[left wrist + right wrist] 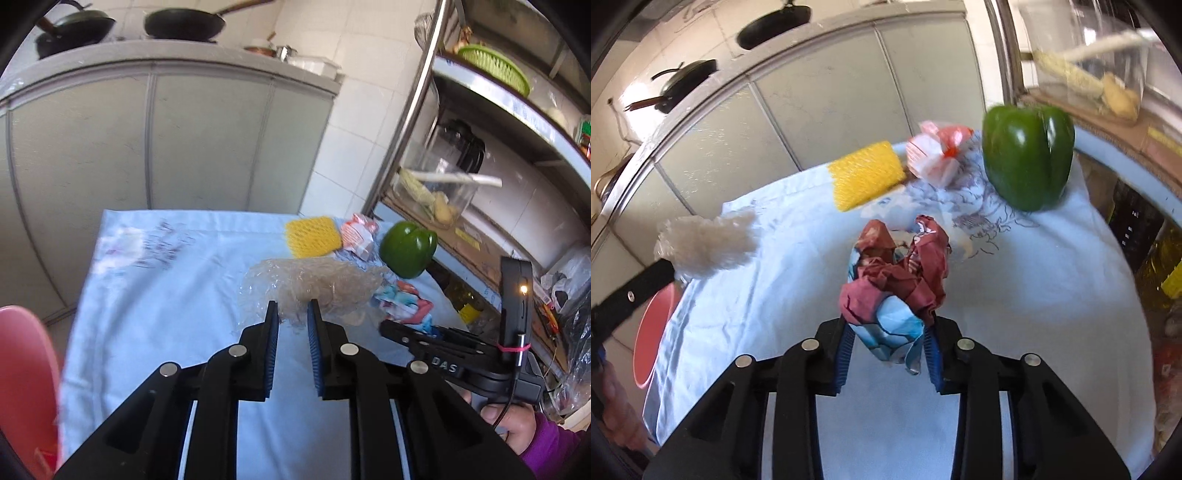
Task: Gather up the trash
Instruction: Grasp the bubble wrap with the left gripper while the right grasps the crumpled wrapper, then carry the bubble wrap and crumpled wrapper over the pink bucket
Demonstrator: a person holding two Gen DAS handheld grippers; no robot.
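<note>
Trash is in both tools: the left tool (pixel 292 314) pinches a clear plastic wad (pixel 314 286) mid-frame, and the right tool (pixel 889 343), jaws half-closed, clamps a crumpled wrapper (pixel 897 284) at centre. Thin plastic could slip free before reaching the pink bin (pixel 652 343) at lower left, being held only by an edge.

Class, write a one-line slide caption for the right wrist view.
Right gripper closes on crumpled wrapper; pepper waits behind.

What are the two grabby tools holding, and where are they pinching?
The left tool pinches the clear crumpled plastic wad at its near edge. The right tool squeezes the crumpled red-and-blue wrapper around its lower end.
</note>
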